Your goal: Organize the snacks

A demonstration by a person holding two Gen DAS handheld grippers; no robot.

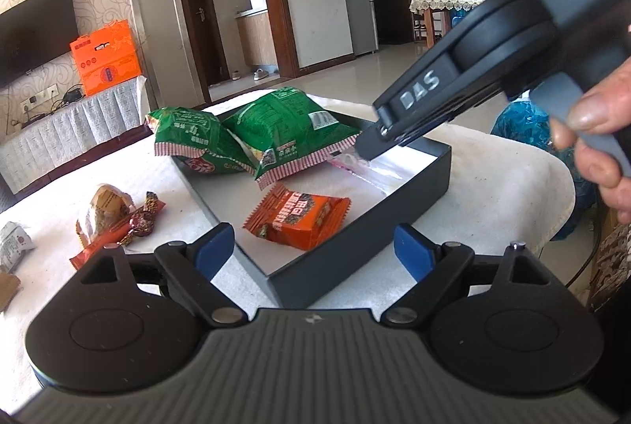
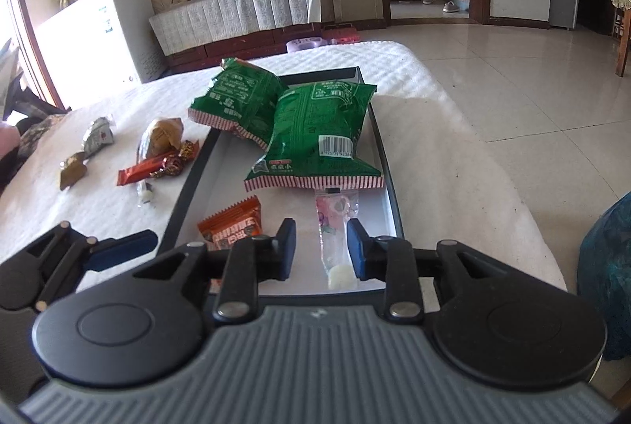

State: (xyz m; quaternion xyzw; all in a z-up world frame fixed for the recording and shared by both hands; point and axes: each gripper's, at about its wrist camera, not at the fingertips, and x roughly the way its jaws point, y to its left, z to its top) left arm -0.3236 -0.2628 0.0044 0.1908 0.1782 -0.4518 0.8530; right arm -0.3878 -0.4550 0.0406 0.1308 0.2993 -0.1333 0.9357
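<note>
The right gripper hung low over the near end of the shallow dark-walled tray, its blue pads a little apart with the clear plastic candy sachet lying between them on the tray's pale floor. The pads appeared to stand just clear of the wrapper, though the film was thin and glossy, so a light touch could not be ruled out. The step in hand looked like setting this sachet down in the tray; done well, that meant freeing the jaws fully before lifting straight off, so the film did not cling and drag.

The sachet's far end was tucked under the striped hem of the larger green foil snack bag, which overlapped a second green bag; an orange wrapped biscuit packet lay just beside it.

The left gripper hovered with jaws wide and empty over the tray's near corner. Several small wrapped sweets waited on the white quilted cloth, outside the tray.
</note>
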